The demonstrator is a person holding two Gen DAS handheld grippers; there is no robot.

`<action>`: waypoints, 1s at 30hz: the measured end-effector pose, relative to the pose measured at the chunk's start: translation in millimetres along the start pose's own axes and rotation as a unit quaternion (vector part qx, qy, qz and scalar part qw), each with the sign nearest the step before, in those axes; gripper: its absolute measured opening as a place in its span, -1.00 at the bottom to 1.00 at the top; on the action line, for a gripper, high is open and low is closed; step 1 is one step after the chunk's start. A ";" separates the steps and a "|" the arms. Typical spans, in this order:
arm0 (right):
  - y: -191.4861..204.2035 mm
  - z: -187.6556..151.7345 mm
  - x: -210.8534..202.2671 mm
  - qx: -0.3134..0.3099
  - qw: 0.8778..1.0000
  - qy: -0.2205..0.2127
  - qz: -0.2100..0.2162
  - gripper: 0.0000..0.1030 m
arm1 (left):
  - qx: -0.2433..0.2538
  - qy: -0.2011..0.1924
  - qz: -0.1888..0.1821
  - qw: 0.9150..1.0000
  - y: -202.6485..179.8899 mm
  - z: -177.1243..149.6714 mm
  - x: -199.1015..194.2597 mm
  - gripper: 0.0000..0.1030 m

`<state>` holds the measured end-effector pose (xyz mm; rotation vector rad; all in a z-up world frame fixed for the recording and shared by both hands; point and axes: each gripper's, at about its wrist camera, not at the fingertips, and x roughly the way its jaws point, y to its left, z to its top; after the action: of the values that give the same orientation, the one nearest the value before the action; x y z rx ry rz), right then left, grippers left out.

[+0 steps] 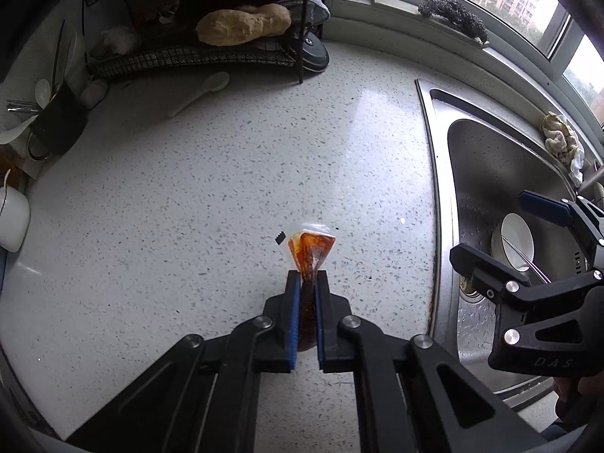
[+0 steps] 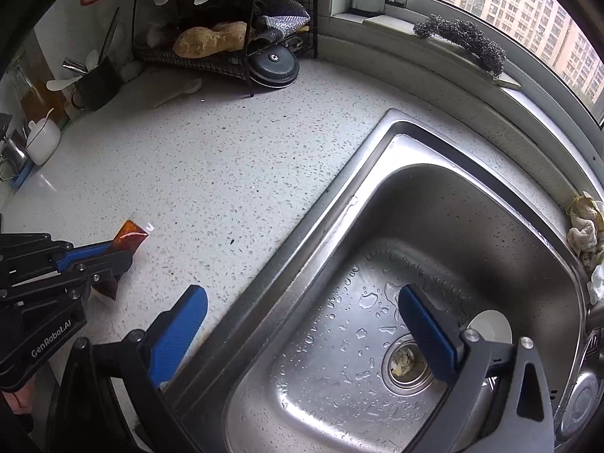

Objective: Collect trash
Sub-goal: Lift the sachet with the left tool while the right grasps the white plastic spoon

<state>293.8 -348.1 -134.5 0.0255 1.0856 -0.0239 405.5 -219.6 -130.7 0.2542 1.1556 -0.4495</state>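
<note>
While your left tongs (image 1: 306,283) pinch the sauce packet (image 1: 311,251) just above the bench (image 1: 188,207), your right tongs (image 2: 302,324) gape wide over the sink (image 2: 472,204); binning it remains, with no bin in view.

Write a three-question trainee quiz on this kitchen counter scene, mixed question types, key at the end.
1. True or false: the left gripper is shut on the sauce packet.
2. Multiple choice: the right gripper hangs with its jaws A) clamped on a spoon, B) open, over the sink's edge, C) shut on the packet.
3. Short answer: what white item sits in the sink near the drain?

Key:
1. True; its blue pads pinch the reddish-brown packet.
2. B
3. A white bowl, partly hidden in the right wrist view.
</note>
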 end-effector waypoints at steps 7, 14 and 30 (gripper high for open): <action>43.6 43.3 -4.2 0.001 0.999 -0.030 0.014 0.97 | -0.008 -0.024 0.019 1.000 67.7 19.3 -23.2 -0.88; 100.9 95.8 6.0 -0.003 0.998 -0.053 0.043 0.97 | -0.041 -0.038 0.021 0.998 148.2 40.0 -41.3 -0.88; 158.7 175.2 67.1 0.018 0.997 -0.045 0.053 0.97 | -0.021 -0.035 0.027 0.999 232.0 99.4 10.3 -0.88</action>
<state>485.1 -195.7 -110.7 0.1135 0.9924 0.0497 598.8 -58.4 -109.8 0.2306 1.0869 -0.3833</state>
